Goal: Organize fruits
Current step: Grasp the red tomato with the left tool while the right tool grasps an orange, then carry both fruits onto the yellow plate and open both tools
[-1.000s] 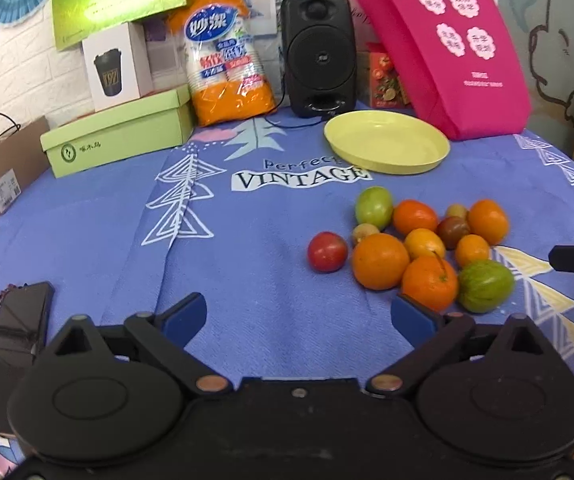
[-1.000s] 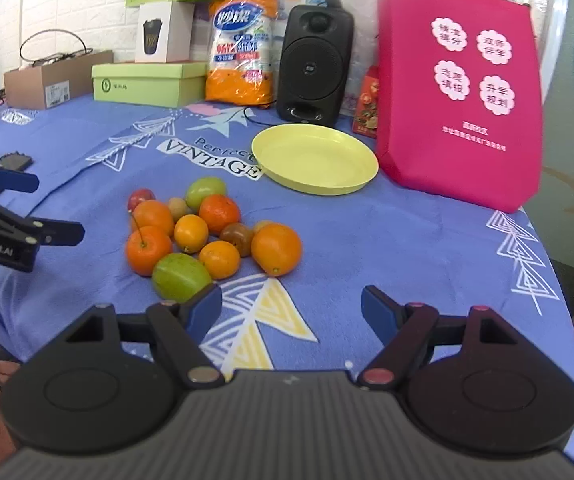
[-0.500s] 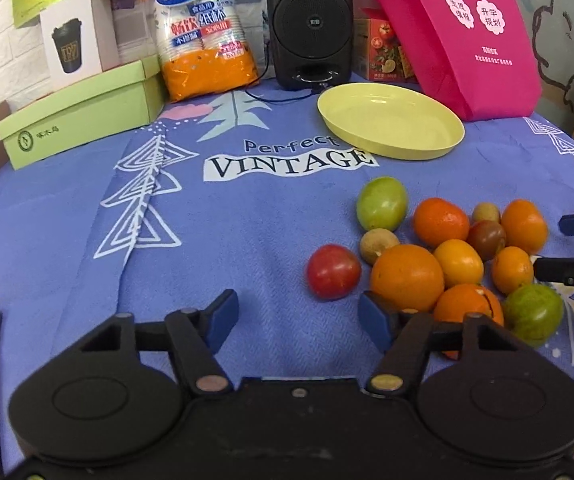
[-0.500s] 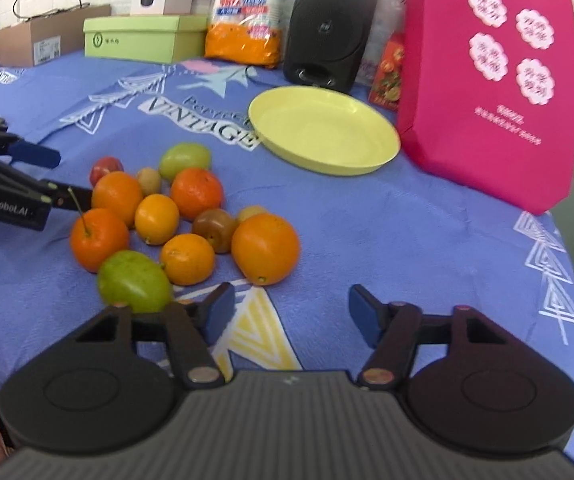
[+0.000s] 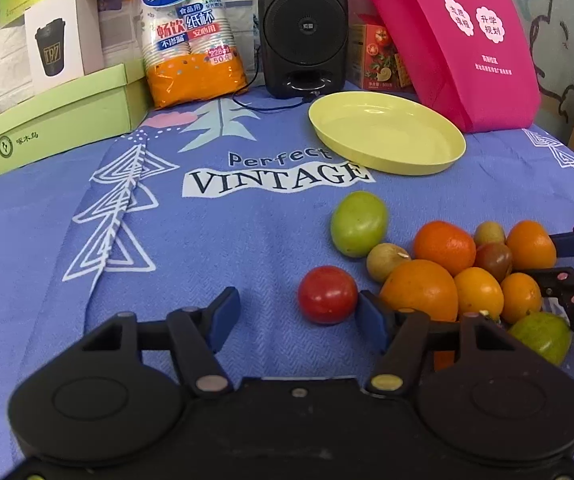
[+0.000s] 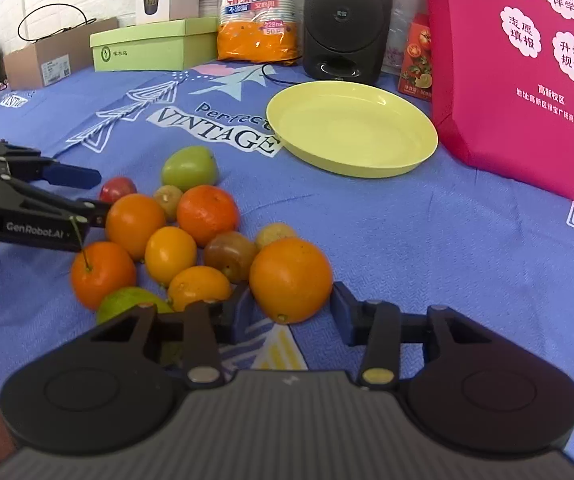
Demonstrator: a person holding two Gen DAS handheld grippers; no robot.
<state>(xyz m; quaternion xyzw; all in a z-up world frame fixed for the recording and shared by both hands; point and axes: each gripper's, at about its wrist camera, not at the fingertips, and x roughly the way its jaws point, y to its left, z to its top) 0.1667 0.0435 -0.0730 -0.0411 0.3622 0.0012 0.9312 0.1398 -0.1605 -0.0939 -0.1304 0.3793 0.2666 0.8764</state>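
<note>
A cluster of oranges, tomatoes and small brown fruits lies on the blue cloth. An empty yellow plate (image 5: 387, 136) sits behind it, also in the right wrist view (image 6: 351, 132). My left gripper (image 5: 299, 312) is open; the red tomato (image 5: 327, 294) lies just inside its right finger. My right gripper (image 6: 291, 312) is open around a large orange (image 6: 290, 279), fingers on either side, apart from it. A green tomato (image 5: 359, 222) lies at the cluster's far edge.
A black speaker (image 5: 303, 24), an orange pack of paper cups (image 5: 191, 32), a green box (image 5: 59, 120) and a pink bag (image 5: 459, 36) line the back of the table. The right gripper's fingers (image 5: 567, 240) show at the right edge of the left view.
Both grippers moved forward and down toward the fruit. The left now has the red tomato between its fingers; the right now straddles the large orange.
</note>
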